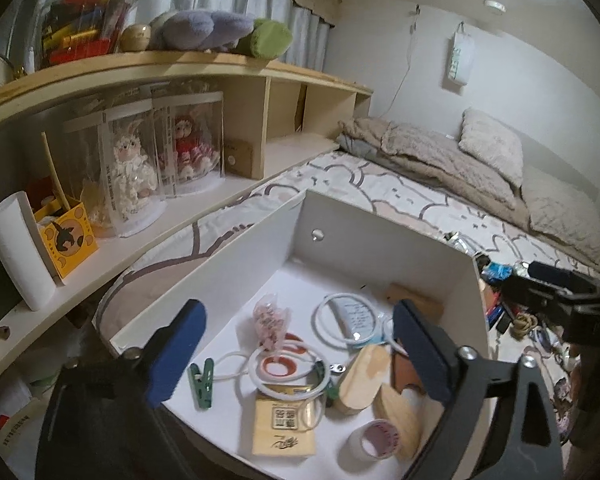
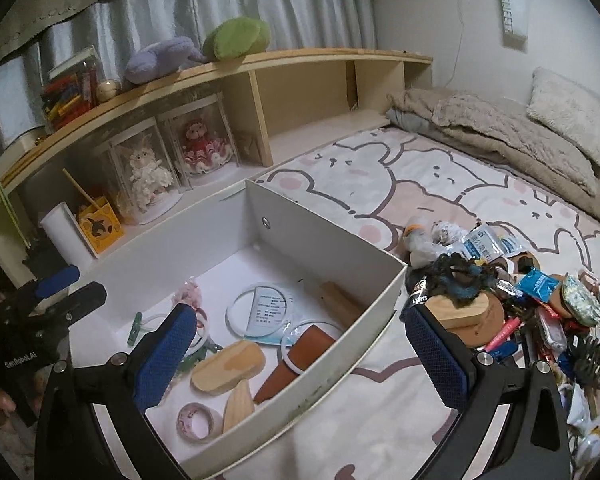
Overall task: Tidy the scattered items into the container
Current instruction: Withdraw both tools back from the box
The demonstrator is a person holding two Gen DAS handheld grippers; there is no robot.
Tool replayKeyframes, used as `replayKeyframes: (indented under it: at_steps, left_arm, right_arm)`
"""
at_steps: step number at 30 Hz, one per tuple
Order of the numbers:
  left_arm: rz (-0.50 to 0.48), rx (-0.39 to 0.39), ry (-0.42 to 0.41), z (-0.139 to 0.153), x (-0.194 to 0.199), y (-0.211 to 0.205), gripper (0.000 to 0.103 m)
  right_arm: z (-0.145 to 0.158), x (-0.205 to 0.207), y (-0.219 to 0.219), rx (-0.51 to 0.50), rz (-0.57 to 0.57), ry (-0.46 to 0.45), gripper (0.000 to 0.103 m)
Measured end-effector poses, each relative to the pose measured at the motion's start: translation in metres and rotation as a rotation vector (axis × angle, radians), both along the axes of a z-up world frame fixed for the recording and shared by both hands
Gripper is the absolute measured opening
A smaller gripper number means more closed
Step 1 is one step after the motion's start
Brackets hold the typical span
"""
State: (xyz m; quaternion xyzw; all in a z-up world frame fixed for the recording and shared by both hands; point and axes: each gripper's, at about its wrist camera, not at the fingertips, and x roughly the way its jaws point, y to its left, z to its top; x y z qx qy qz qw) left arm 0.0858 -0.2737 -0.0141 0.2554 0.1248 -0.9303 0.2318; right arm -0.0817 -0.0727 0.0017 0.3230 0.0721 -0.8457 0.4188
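A white open box [image 1: 380,216] sits on the bed. It holds a green clip [image 1: 201,384], white rings [image 1: 284,372], a tape roll [image 1: 374,446], wooden pieces [image 1: 364,376], a yellow packet [image 1: 286,424] and a pink wrapped item [image 1: 270,322]. My left gripper [image 1: 300,308] hovers over these with its jaws wide open and nothing between the pads. My right gripper [image 2: 300,310] is also open and empty, straddling the box's right wall [image 2: 340,344]. Right of the box lies the scattered pile [image 2: 540,304], with a wooden block [image 2: 466,314] under a black-blue scrunchie [image 2: 460,276].
A wooden shelf unit [image 2: 260,64] runs along the bed's left side with doll cases [image 2: 148,172], a yellow carton [image 2: 100,228] and a white roll [image 2: 66,236]. Folded blankets and a pillow [image 2: 564,116] lie at the far end. Patterned bedsheet [image 2: 440,184] lies beyond the box.
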Motion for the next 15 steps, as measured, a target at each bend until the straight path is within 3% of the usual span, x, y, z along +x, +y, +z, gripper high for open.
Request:
replayKeyframes:
  at_steps: [2,15]
  left_arm:
    - [-0.002,-0.012,0.017,0.005,0.001,0.004,0.103]
    - [-0.043,-0.052,0.048,0.018,0.009,0.031,0.103]
  right_arm:
    - [0.003,0.003,0.007,-0.014,-0.006,0.007,0.103]
    - [0.019,0.024,0.053,-0.055,-0.075,0.091,0.103]
